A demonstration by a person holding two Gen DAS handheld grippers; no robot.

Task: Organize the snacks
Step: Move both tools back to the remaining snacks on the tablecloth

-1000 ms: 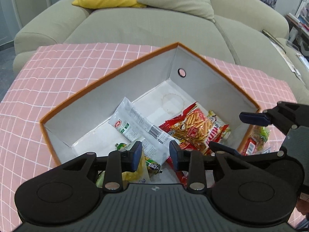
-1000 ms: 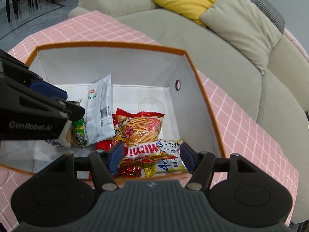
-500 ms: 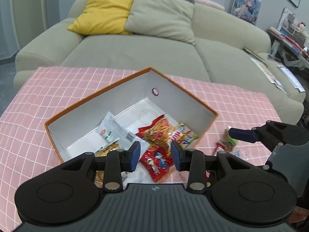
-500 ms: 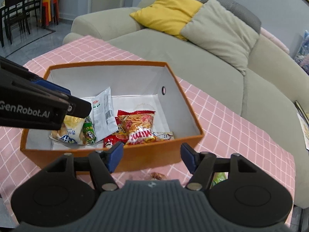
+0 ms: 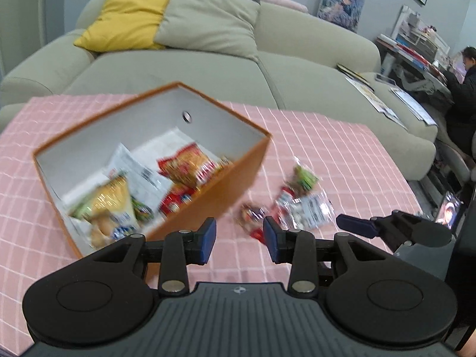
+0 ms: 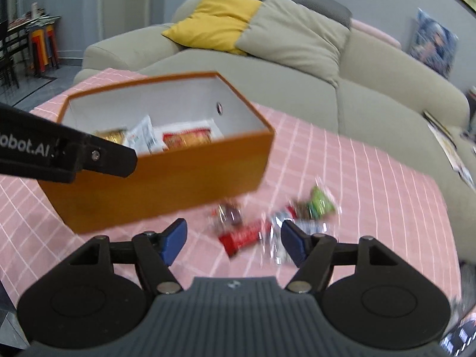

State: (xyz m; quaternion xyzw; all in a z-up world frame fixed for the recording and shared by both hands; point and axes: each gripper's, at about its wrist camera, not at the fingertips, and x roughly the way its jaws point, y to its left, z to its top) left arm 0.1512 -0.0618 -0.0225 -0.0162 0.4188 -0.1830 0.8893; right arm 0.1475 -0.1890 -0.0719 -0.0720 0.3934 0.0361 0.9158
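An orange box (image 5: 235, 175) with a white inside stands on the pink checked cloth. It holds a yellow bag (image 5: 110, 202), a white packet (image 5: 134, 169) and a red packet (image 5: 190, 166). To its right on the cloth lies a loose pile: a green packet (image 5: 305, 178), a red one (image 5: 253, 218) and a clear one (image 5: 311, 211). My left gripper (image 5: 239, 239) hangs open and empty above the box's near right corner. My right gripper (image 6: 233, 241) hovers over the red bar (image 6: 244, 236) and silver packet (image 6: 275, 232). Its jaws are opening and grip nothing. The picture is blurred.
A beige sofa (image 5: 184, 71) with a yellow cushion (image 5: 125, 17) and a grey cushion (image 5: 208, 17) runs behind the table. Papers (image 5: 372, 98) lie on its right end. A person (image 5: 464, 89) sits at a desk far right. Bare cloth (image 5: 342, 154) spreads right of the box.
Both grippers have drawn back from over the box and swung to the right, so the loose snacks beside the box have come into view. The right jaws stand wider.
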